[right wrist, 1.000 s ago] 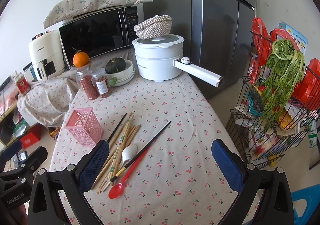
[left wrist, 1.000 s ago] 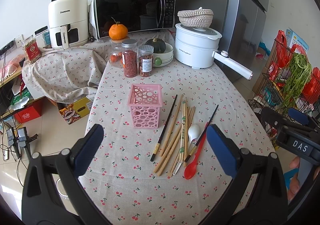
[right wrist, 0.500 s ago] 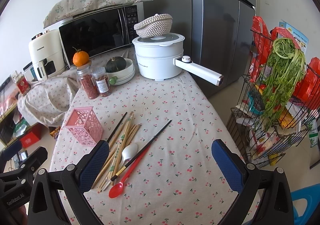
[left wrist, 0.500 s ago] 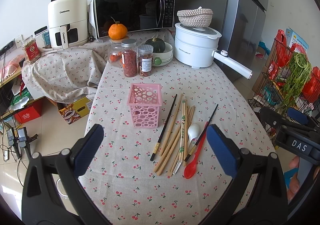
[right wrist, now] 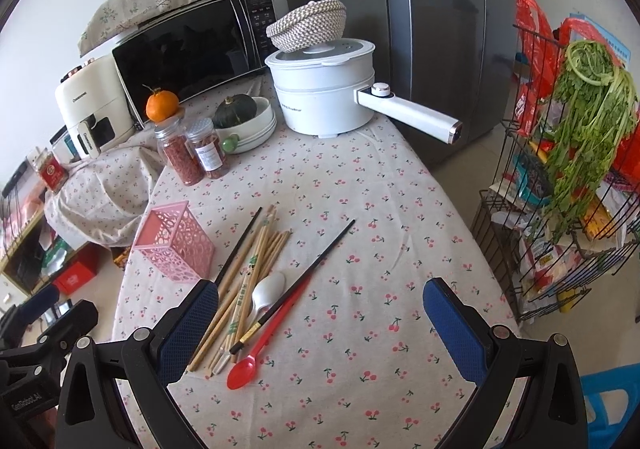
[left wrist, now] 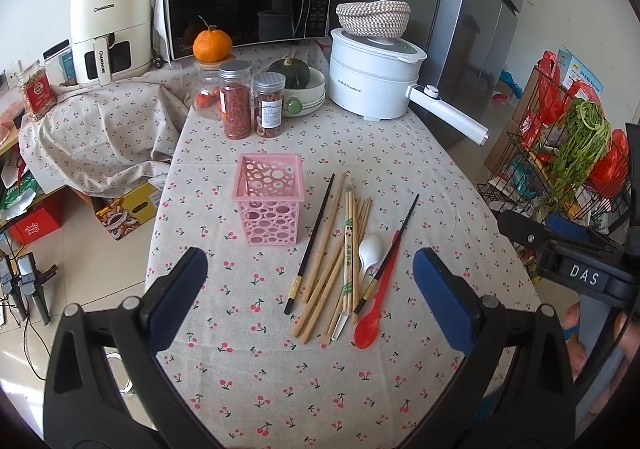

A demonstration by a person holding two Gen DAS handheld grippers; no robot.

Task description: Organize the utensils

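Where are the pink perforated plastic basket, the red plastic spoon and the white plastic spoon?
pink perforated plastic basket (left wrist: 267, 219), left wrist view, front wall
red plastic spoon (right wrist: 242, 370), right wrist view, bowl
white plastic spoon (left wrist: 370, 249), left wrist view, bowl

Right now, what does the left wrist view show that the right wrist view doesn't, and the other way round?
Only the left wrist view looks down into the pink basket, which holds nothing, and catches the right gripper's body at its right edge. Only the right wrist view shows the blue stool and the left gripper's body at its left edge. Both show the chopsticks, white spoon and red spoon lying loose on the tablecloth, and each camera's own gripper open.
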